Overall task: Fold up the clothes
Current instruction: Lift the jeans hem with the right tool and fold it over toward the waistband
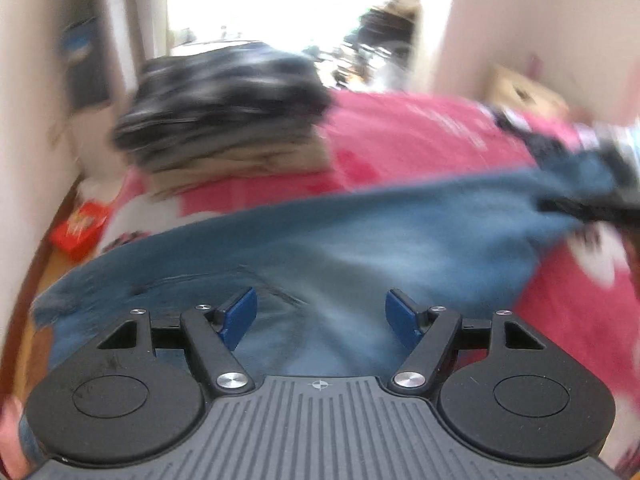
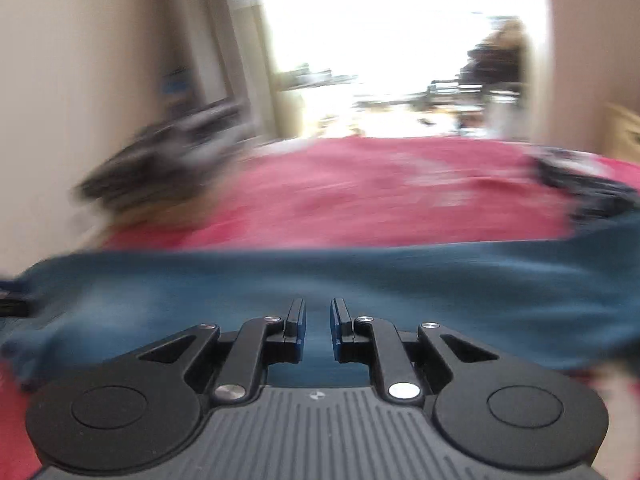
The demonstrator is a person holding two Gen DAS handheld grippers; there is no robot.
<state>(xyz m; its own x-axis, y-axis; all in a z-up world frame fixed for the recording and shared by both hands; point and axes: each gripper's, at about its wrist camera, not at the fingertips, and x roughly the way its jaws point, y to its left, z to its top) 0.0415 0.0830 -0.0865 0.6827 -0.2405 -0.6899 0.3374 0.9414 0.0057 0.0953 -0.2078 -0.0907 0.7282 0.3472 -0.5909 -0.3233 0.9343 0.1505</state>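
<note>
One soft blue denim jeans (image 1: 320, 240) on pink bedspread (image 1: 420, 136); L gripper (image 1: 321, 316) spread, R gripper (image 2: 318, 326) slightly apart, both w/ nothing pinched.

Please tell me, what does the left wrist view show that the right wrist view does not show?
Only the left wrist view shows a red packet on the floor beside the bed, and the left gripper, its jaws wide apart above the cloth and holding nothing.

Only the right wrist view shows the right gripper, jaws slightly apart with nothing pinched between them.

Both show the blue garment spread across the pink bedcover, the blurred stack of folded clothes at the left, and the bright window behind.
</note>
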